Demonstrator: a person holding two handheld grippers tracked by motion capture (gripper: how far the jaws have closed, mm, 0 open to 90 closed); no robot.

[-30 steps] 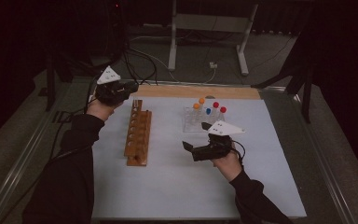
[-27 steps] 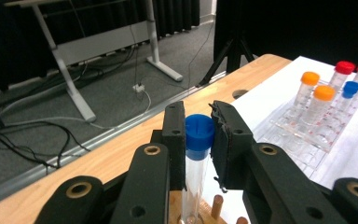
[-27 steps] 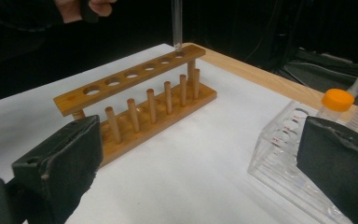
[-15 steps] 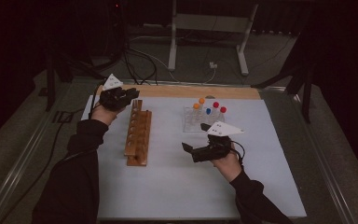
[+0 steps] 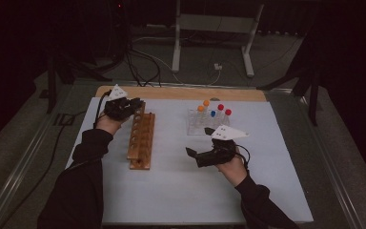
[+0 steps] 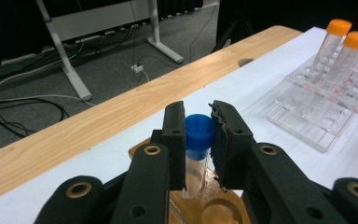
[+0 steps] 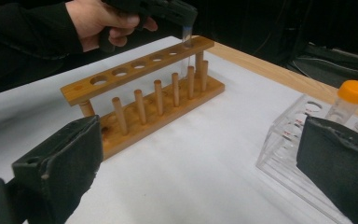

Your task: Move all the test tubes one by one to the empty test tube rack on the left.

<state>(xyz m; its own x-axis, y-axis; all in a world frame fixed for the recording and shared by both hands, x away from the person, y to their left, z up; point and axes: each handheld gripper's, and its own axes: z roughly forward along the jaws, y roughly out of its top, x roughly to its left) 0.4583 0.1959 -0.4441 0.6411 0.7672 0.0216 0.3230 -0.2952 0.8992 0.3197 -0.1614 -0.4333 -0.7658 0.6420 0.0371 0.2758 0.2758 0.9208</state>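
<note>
At about ten o'clock on the tabletop [image 5: 267,191], the left gripper [image 5: 132,106] hangs over the far end of the wooden rack [image 5: 142,138], clenched on a blue-capped tube [image 6: 198,140]. The pads press the tube's sides just under and at the cap. The tube stands upright, its long axis vertical, cap up, with its clear lower end going down through the top board at the rack's last hole; in the right gripper view the glass shows between the board and the base beside the pegs. The rack itself runs lengthwise from about six toward twelve o'clock, its other holes vacant.

At about four o'clock from the rack, the right gripper [image 5: 194,155] rests low over the white mat, jaws released and spread wide, with nothing between them, pointing toward nine o'clock. Just beyond it, toward twelve o'clock, sits the clear rack [image 5: 195,125] holding upright tubes with orange, blue and red caps.
</note>
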